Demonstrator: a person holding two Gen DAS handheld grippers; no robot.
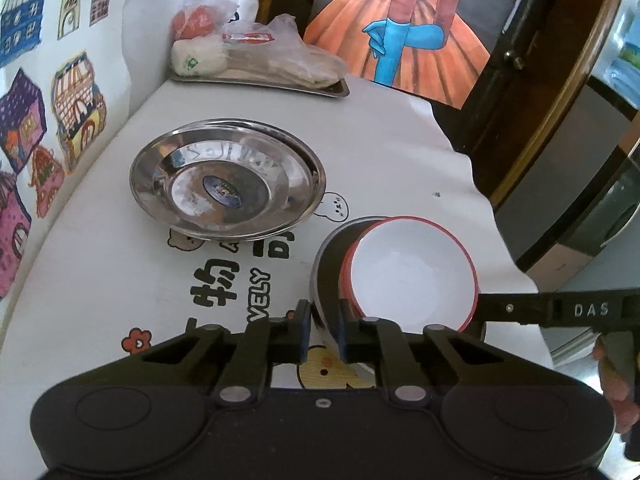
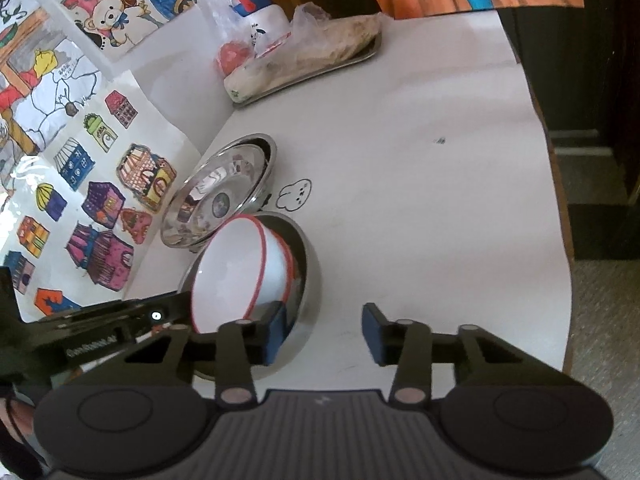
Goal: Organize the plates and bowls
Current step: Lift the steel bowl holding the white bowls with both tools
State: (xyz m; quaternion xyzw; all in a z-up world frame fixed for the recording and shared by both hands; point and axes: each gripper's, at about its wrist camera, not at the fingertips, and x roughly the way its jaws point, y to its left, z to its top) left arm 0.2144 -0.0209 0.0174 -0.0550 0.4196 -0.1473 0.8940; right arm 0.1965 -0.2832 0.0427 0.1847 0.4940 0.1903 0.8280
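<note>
White tabletop with cartoon prints, drawings on the wall behind. The left gripper pinches the steel bowl rim; the right gripper stands half-wide over its wall, not clamped

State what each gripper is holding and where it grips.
Left gripper pinches the steel bowl by its near rim. Right gripper straddles its rim, not visibly clamped.

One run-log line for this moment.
left gripper: shut on steel bowl rim | right gripper: open, straddling rim | white bowls: stacked inside
</note>
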